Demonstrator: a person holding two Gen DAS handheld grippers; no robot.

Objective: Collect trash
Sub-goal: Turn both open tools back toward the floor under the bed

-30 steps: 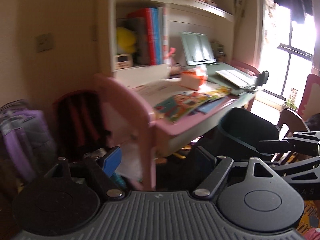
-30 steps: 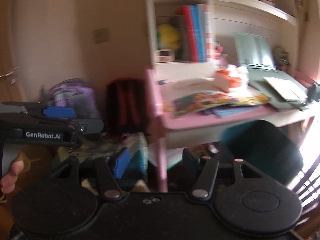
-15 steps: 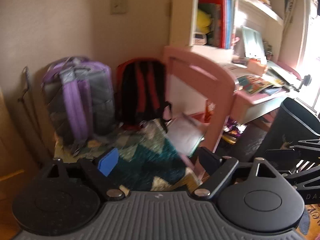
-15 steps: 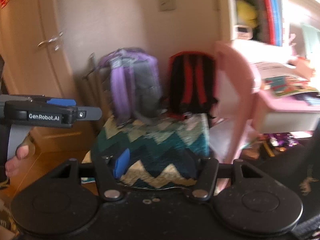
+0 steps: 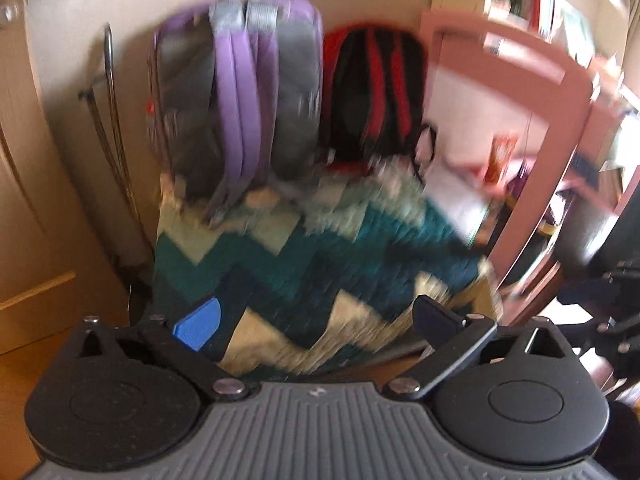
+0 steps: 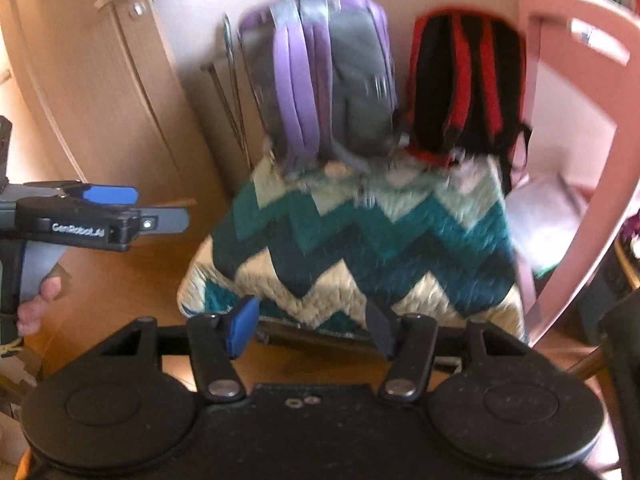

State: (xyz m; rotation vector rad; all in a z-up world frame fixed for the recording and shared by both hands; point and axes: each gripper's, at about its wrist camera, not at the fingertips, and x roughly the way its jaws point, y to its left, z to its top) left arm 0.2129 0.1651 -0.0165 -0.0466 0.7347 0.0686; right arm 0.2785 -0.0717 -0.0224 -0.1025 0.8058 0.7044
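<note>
No trash shows clearly in either view; both are blurred by motion. My left gripper [image 5: 316,320] is open and empty, above a teal and cream zigzag quilted cushion [image 5: 320,248]. My right gripper [image 6: 312,328] is open and empty, above the same cushion [image 6: 360,248]. The left gripper also shows from the side in the right wrist view [image 6: 104,216], held by a hand at the left edge.
A purple and grey backpack [image 6: 328,76] and a red and black backpack [image 6: 460,80] lean on the wall behind the cushion. A pink desk side panel [image 6: 576,120] stands at the right. A wooden door [image 6: 92,80] is at the left. The floor [image 6: 120,280] is wood.
Both views have swung left and down, from the desk and shelves to the backpacks and cushion. Both grippers stay open and empty.
</note>
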